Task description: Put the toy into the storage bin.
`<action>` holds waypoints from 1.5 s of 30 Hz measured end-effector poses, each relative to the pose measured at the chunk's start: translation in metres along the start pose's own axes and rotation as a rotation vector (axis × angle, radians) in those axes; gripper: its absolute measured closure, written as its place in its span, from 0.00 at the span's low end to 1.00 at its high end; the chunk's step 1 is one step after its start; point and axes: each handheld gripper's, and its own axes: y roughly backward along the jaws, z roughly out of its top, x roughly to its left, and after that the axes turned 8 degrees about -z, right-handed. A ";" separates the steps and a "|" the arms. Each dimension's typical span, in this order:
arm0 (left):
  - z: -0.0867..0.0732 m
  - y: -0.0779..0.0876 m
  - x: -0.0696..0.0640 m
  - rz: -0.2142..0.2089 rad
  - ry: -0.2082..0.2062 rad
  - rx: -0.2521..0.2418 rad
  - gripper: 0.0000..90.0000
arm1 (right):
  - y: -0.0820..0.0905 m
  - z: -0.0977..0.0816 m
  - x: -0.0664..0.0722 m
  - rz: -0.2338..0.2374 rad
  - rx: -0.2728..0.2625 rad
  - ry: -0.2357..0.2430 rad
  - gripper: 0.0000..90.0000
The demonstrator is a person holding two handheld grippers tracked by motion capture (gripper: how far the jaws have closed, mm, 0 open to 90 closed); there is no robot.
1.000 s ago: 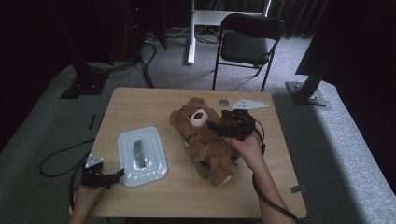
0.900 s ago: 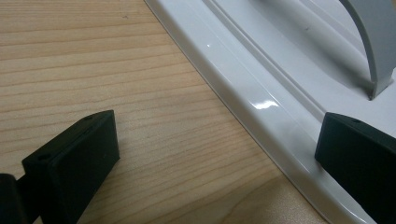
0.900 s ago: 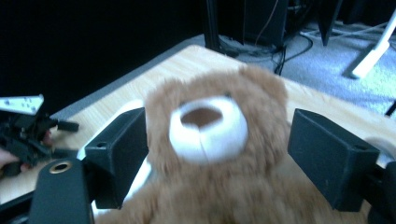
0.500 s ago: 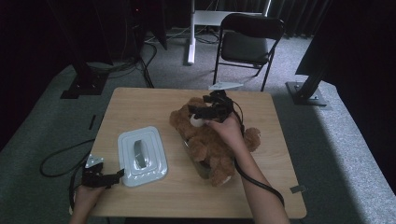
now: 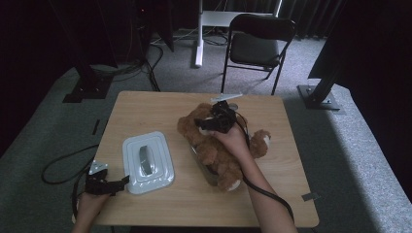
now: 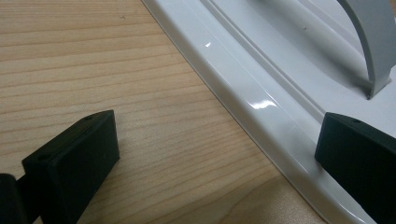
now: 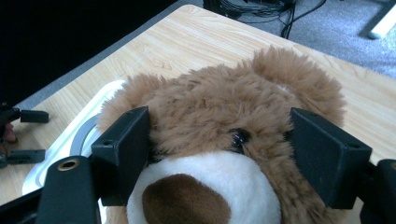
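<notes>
A: Over to the right hand-held gripper (image 5: 210,125), and it sits right over the teddy bear's (image 5: 221,148) head in the high view, the hand behind it resting across the bear's body.

B: From the right gripper view you get the close look: both black jaws stand wide, one at each side of the teddy bear's face, level with the eyes, white muzzle and brown nose between them. The fur brushes against the inner faces, but whether the pads actually press, that cannot be told from here.

A: And the bear itself?

B: Lying on its back right of the middle of the tabletop (image 5: 145,109), head toward the far edge, feet toward the person. There looks to be a clear container (image 5: 201,165) under it, mostly hidden by the fur.

A: Now the left hand-held gripper (image 5: 121,181).

B: Down at the near left corner, jaws apart. In the left gripper view one jaw hangs over bare wood and the other over the rim of the white lid (image 6: 280,79), nothing pinched between them.

A: That lid lies flat, grey handle (image 5: 145,156) up, just beside the bear and touching neither it nor the container as far as the high view shows.

B: Beyond the tabletop, a black folding chair (image 5: 260,41) stands on the grey carpet.
</notes>
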 end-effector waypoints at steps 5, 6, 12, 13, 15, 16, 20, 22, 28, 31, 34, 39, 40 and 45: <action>0.000 0.000 0.000 0.000 0.001 -0.001 0.01 | -0.008 -0.013 -0.008 0.026 0.014 -0.060 0.26; 0.000 0.000 0.000 0.000 0.000 -0.001 0.01 | -0.008 -0.014 -0.007 0.018 0.024 -0.053 0.26; 0.000 0.000 -0.001 0.000 0.002 -0.002 0.01 | -0.015 -0.015 -0.007 0.004 0.059 -0.058 0.27; -0.001 0.000 -0.001 0.000 0.002 -0.001 0.01 | -0.016 -0.015 -0.007 0.006 0.067 -0.060 0.27; -0.001 0.000 -0.001 0.001 0.003 -0.001 0.01 | -0.017 -0.015 -0.009 0.013 0.078 -0.070 0.27; -0.001 0.000 -0.001 0.000 0.003 -0.001 0.01 | -0.018 -0.015 -0.009 0.015 0.084 -0.077 0.27; -0.001 0.000 -0.001 0.001 0.004 -0.001 0.01 | -0.026 -0.017 -0.007 -0.001 0.123 -0.064 0.27; -0.001 0.000 -0.001 0.001 0.004 -0.001 0.01 | -0.031 -0.018 -0.007 -0.002 0.156 -0.064 0.27; 0.000 0.000 -0.001 -0.001 0.001 -0.001 0.01 | -0.051 -0.024 0.001 -0.032 0.262 -0.034 0.27; 0.000 0.000 -0.001 -0.001 0.002 -0.001 0.01 | -0.055 -0.024 0.006 -0.048 0.295 -0.005 0.27; -0.001 0.000 -0.001 -0.002 0.001 -0.001 0.01 | -0.055 -0.024 0.008 -0.055 0.292 0.005 0.26; -0.001 0.001 -0.001 -0.001 0.004 -0.002 0.01 | -0.047 -0.021 0.005 -0.058 0.250 -0.028 0.27; -0.001 0.001 -0.001 0.000 0.003 -0.002 0.01 | -0.044 -0.020 0.005 -0.064 0.235 -0.033 0.28; -0.001 0.001 -0.001 -0.001 0.004 -0.002 0.01 | -0.027 -0.014 0.009 -0.027 0.191 -0.029 0.29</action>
